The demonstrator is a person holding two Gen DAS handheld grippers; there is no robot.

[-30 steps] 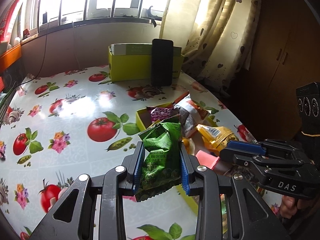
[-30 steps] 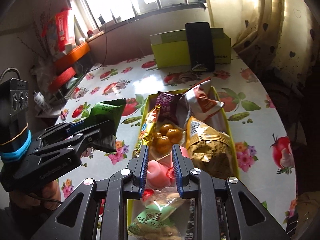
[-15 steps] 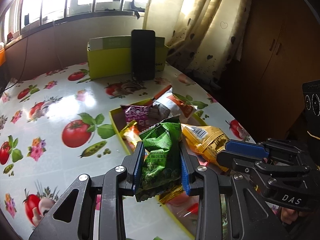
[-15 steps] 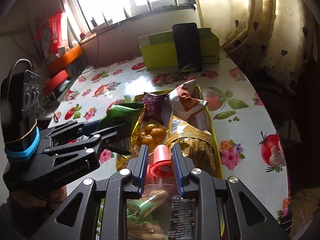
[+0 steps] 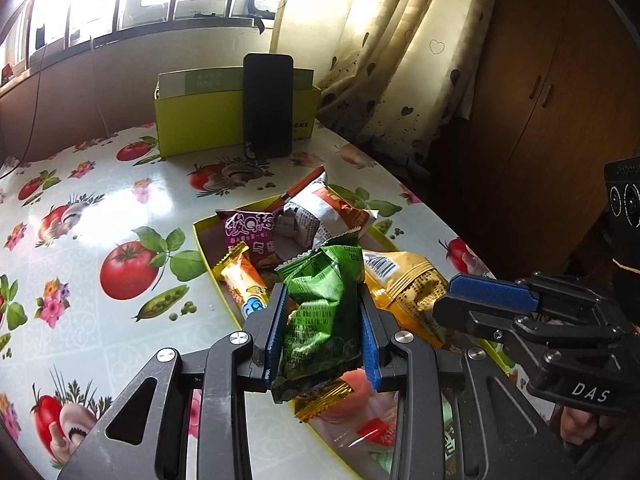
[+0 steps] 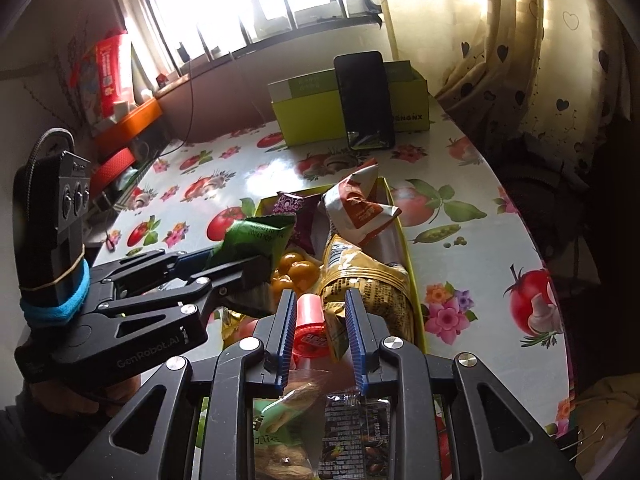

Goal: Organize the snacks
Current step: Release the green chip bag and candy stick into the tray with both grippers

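We see the left gripper [image 5: 324,332] clenched on a crinkled green snack packet [image 5: 326,312], its serrated top edge upright and its foil tail hanging below the blue pads, poised just above the middle of a long yellow-green tray [image 5: 200,236] on the tomato-print tablecloth [image 5: 120,208]. In the tray, from left to right, we make out an orange-and-gold candy bar [image 5: 244,280], a purple packet [image 5: 252,232] at the far end, a white-and-orange pouch [image 5: 320,212] leaning on the far rim, and a mustard-yellow bag [image 5: 404,280] along the right wall; amber round sweets [image 6: 298,270] sit mid-tray in the right wrist view. The right gripper [image 6: 320,332] hovers over the near end with its jaws nearly closed around a red-capped tube [image 6: 308,320]; whether the pads actually press it we cannot tell. Behind the tray, a dark phone [image 5: 267,106] leans against an open lime-green box [image 5: 192,128]. Compared with a second ago, we find the green packet carried rightward from beside the tray's left edge to over its contents, and the red-capped tube, then lying pink and flat between the right fingers, now shows its cap.
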